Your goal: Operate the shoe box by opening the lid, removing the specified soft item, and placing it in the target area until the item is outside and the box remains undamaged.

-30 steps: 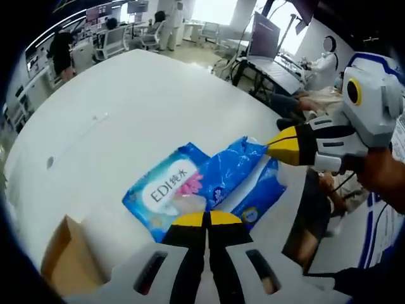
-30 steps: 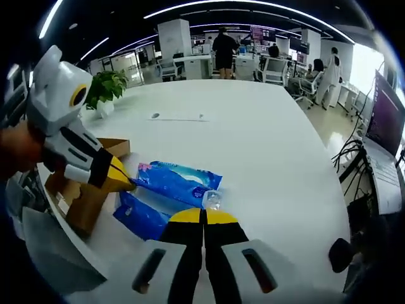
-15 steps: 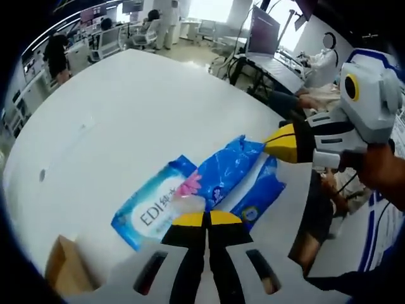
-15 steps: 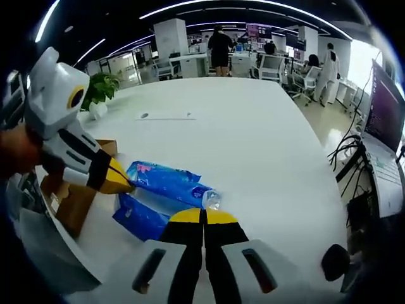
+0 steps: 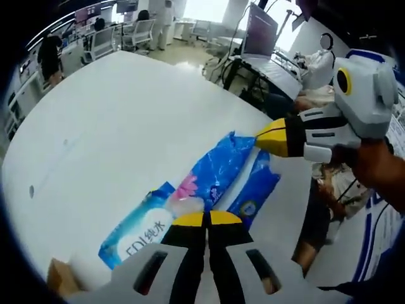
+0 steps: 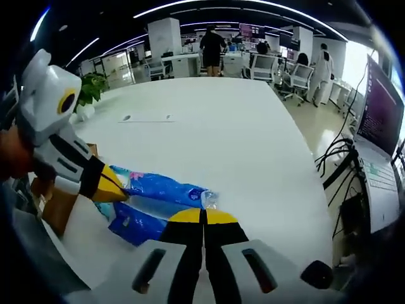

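A long blue soft pack (image 5: 218, 171) is stretched between both grippers just above the white table (image 5: 120, 107). My left gripper (image 5: 205, 219) is shut on its near, clear-ended part. The right gripper (image 5: 269, 134) comes in from the right and pinches its far end. In the right gripper view the same pack (image 6: 161, 187) runs from my right gripper (image 6: 204, 216), shut on its end, to the left gripper (image 6: 112, 187). The brown shoe box (image 6: 54, 206) stands at the left, behind the left gripper; a corner of the box (image 5: 57, 277) shows low in the left gripper view.
Two more packs lie under the held one: a dark blue pack (image 5: 256, 193) and a light blue EDI pack (image 5: 136, 231). The table edge (image 5: 297, 209) runs close on the right. A potted plant (image 6: 92, 88) stands far left, with chairs and people beyond.
Both grippers have carried the blue pack away from the box. The box and the EDI pack have slid toward the lower left of the left gripper view.
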